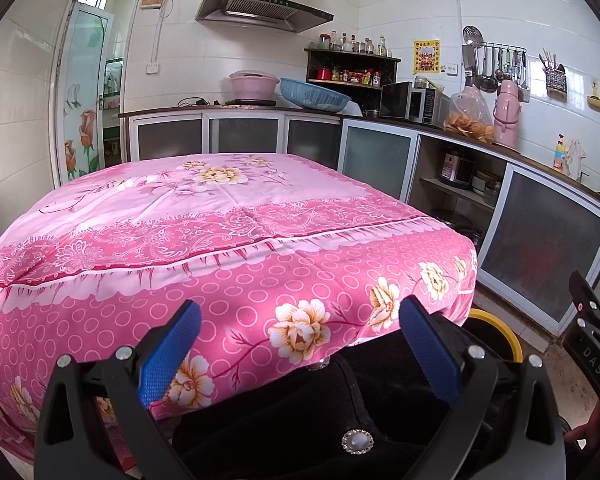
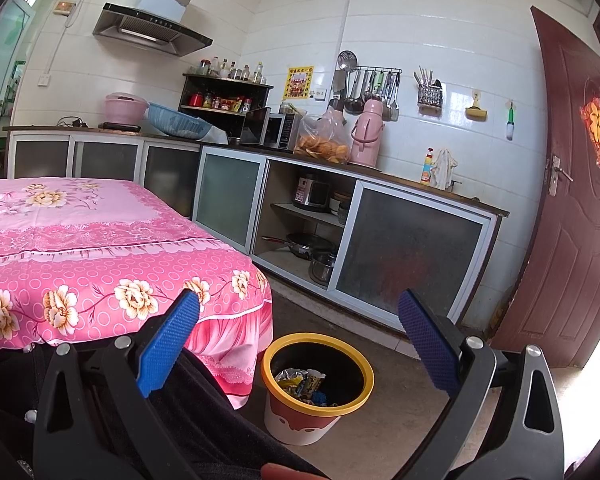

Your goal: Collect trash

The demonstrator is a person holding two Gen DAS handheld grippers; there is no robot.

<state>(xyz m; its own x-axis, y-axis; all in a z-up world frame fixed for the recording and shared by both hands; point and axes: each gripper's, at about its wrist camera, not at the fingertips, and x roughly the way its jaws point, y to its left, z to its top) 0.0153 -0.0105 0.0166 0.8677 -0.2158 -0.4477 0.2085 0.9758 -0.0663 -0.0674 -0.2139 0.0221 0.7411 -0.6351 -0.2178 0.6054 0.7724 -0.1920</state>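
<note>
Nearest to us, our left gripper (image 1: 300, 350) has its blue-padded fingers (image 1: 170, 354) spread wide with nothing between them, hanging over dark black clothing with a pearl-like button (image 1: 357, 440). Our right gripper (image 2: 298, 344) is likewise wide apart and empty, its textured blue fingers (image 2: 428, 344) framing the floor below.

Just beyond the right gripper, on the grey concrete floor (image 2: 404, 396), stands the round waste bin with a yellow rim and a white-and-red body (image 2: 300, 420). Inside it we see the trash: crumpled yellow and silver wrappers (image 2: 300, 382) and some small blue scraps. The bin sits just beside the hanging corner of the pink floral cloth (image 2: 100, 240) that covers the table; in the left view only a slice of the yellow rim shows past that corner.

The cloth's top, as far as we see it, is bare.

Farther back runs a long kitchen counter with frosted sliding cabinet doors (image 2: 412, 248), one section open onto pots and a cooker. On it stand a pink thermos jug (image 2: 367, 136), a clear bag of golden snacks (image 2: 322, 140) and a microwave (image 2: 274, 130). A steel range hood (image 1: 260, 8) hangs on the white tiled wall, and a dark red door (image 2: 572, 200) stands at the right.
</note>
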